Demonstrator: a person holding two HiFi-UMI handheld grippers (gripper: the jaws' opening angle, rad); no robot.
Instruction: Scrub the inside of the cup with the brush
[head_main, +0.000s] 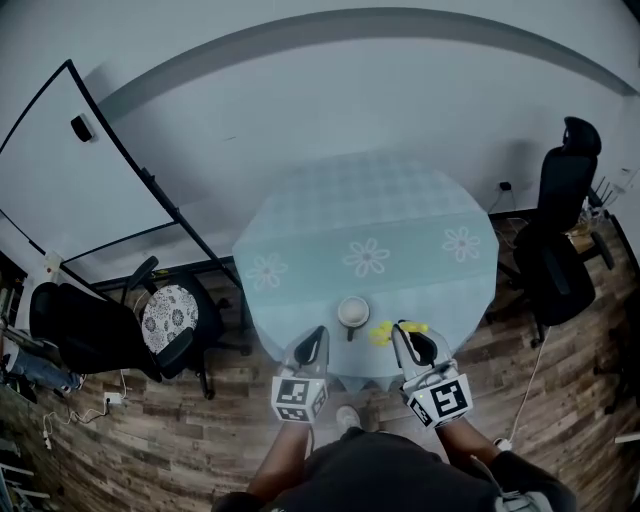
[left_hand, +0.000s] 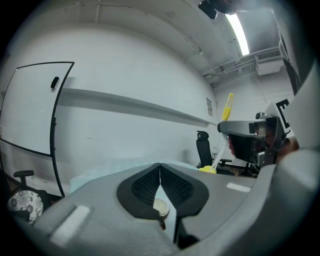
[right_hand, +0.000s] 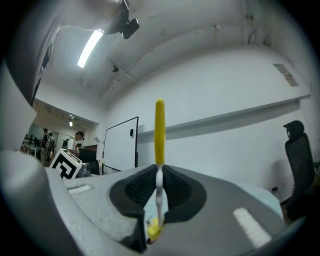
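One brush (right_hand: 159, 130) clamped in right gripper (right_hand: 159, 172) jaws | cup (left_hand: 160, 205) beyond left gripper (left_hand: 160, 167)

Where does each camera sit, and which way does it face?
Head view: on the head, steeply down at the round table with pale blue flowered cloth; arms, left gripper and right gripper show.
Left gripper view: on left gripper, along its shut jaws, over the white cup.
Right gripper view: on right gripper, along jaws clamping the yellow-handled brush.
Shared: all show the brush.
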